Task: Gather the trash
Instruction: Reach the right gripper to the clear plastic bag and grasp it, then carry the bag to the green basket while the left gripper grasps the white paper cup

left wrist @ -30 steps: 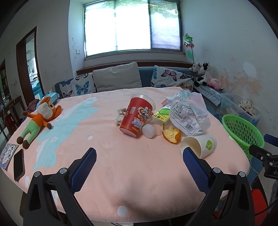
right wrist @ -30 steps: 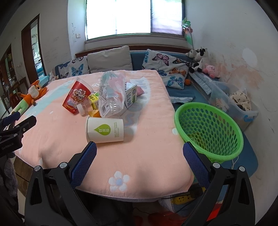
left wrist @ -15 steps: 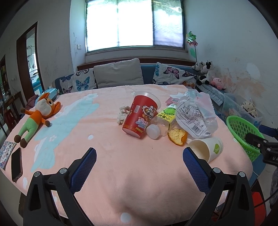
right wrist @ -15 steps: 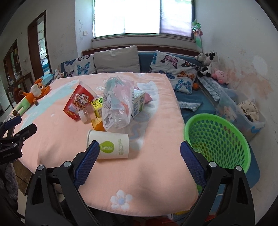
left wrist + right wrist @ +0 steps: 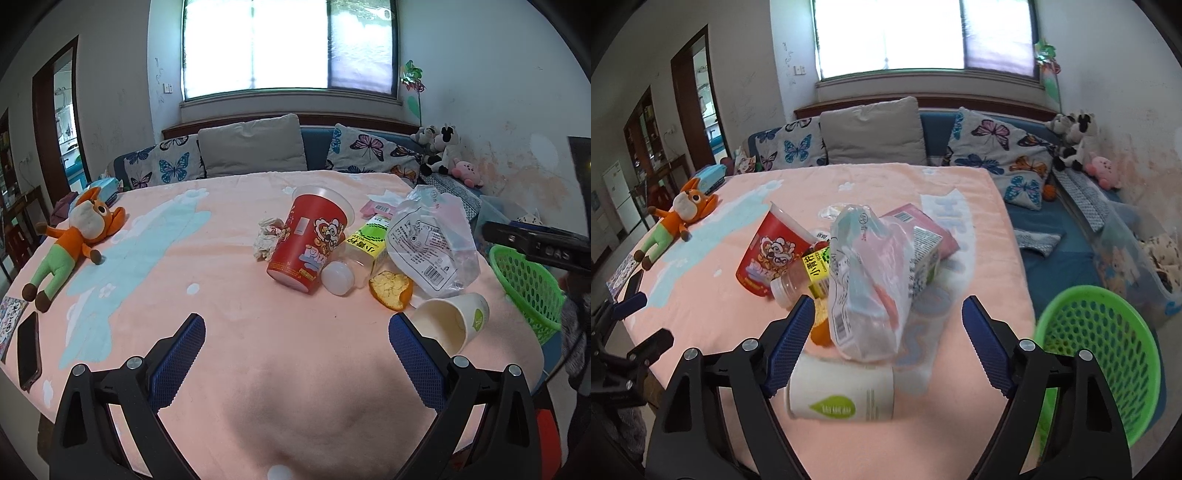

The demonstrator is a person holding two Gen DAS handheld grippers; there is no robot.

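A pile of trash lies on the pink blanket-covered table (image 5: 229,280): a red snack cup (image 5: 310,243) on its side, a crumpled tissue (image 5: 266,238), a clear bottle with a yellow-green label (image 5: 358,251), an orange peel (image 5: 391,290), a clear plastic bag (image 5: 432,240) and a white paper cup (image 5: 452,319) on its side. My left gripper (image 5: 295,354) is open and empty over the near blanket. My right gripper (image 5: 886,339) is open, above the paper cup (image 5: 842,395) and just short of the plastic bag (image 5: 871,280). A green basket (image 5: 1104,354) stands off the table's right edge.
An orange plush toy (image 5: 74,240) lies at the table's left, with a phone (image 5: 27,349) near the left edge. A sofa with butterfly pillows (image 5: 251,151) runs behind the table. A clear storage bin (image 5: 1145,266) sits beyond the basket.
Both grippers have moved forward toward the trash pile. The right gripper now hangs over the paper cup, with the plastic bag between its fingers' line of view.
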